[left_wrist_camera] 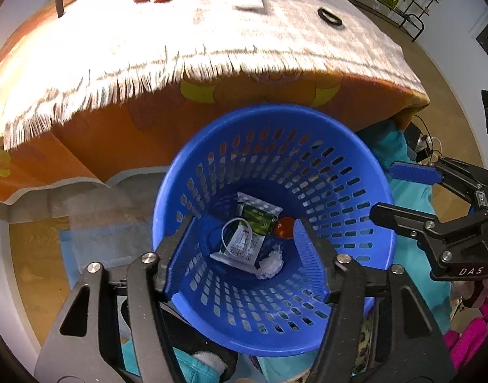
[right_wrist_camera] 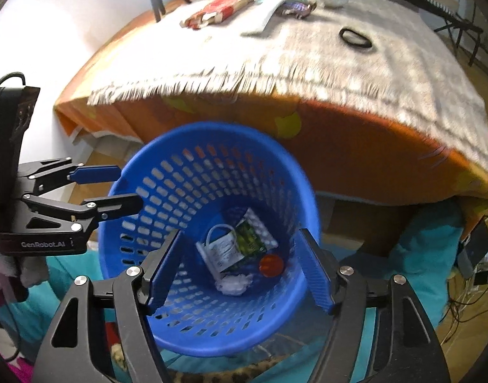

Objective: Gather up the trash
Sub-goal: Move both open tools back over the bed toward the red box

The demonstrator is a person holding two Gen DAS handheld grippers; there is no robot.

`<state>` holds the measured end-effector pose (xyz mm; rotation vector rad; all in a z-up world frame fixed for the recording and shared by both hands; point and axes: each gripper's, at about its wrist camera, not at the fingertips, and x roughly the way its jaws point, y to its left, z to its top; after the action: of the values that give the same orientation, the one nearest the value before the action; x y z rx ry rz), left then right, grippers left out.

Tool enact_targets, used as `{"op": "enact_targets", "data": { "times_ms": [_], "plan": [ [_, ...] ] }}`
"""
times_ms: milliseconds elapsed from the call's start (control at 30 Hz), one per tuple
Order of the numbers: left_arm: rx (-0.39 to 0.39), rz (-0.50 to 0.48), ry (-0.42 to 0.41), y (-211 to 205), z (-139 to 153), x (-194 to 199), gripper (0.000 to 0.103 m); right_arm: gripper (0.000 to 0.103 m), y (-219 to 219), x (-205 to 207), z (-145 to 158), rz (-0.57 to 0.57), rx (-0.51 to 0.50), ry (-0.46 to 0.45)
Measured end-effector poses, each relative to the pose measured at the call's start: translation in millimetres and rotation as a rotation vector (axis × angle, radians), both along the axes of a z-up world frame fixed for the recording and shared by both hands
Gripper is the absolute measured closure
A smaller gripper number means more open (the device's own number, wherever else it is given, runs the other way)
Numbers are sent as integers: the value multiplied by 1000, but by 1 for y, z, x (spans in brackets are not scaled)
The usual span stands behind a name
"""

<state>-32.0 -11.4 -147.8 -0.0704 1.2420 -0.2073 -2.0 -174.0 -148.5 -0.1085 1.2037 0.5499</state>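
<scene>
Left gripper (left_wrist_camera: 240, 249) and right gripper (right_wrist_camera: 240, 268) are both being held wide, nothing between the fingers, over the blue basket (left_wrist_camera: 381, 223). Trash is being kept at its bottom: green-white packet (left_wrist_camera: 248, 237), crumpled tissue (left_wrist_camera: 271, 265) at 5 o'clock, orange ball (left_wrist_camera: 284, 227) at 3 o'clock. Fringed cloth (left_wrist_camera: 212, 38) is seen at 12 o'clock.

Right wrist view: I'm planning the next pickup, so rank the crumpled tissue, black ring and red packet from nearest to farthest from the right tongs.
1. Crumpled tissue, in the blue basket bottom, between the tongs.
2. Black ring, on the table, right.
3. Red packet, far edge, left.
</scene>
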Motion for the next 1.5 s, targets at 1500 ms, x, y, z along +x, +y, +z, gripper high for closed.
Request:
{"op": "enact_targets", "data": {
  "times_ms": [1500],
  "plan": [
    [73, 145, -147, 62, 74, 208, 18, 24, -27, 144, 79, -144, -3, -253]
  ]
}}
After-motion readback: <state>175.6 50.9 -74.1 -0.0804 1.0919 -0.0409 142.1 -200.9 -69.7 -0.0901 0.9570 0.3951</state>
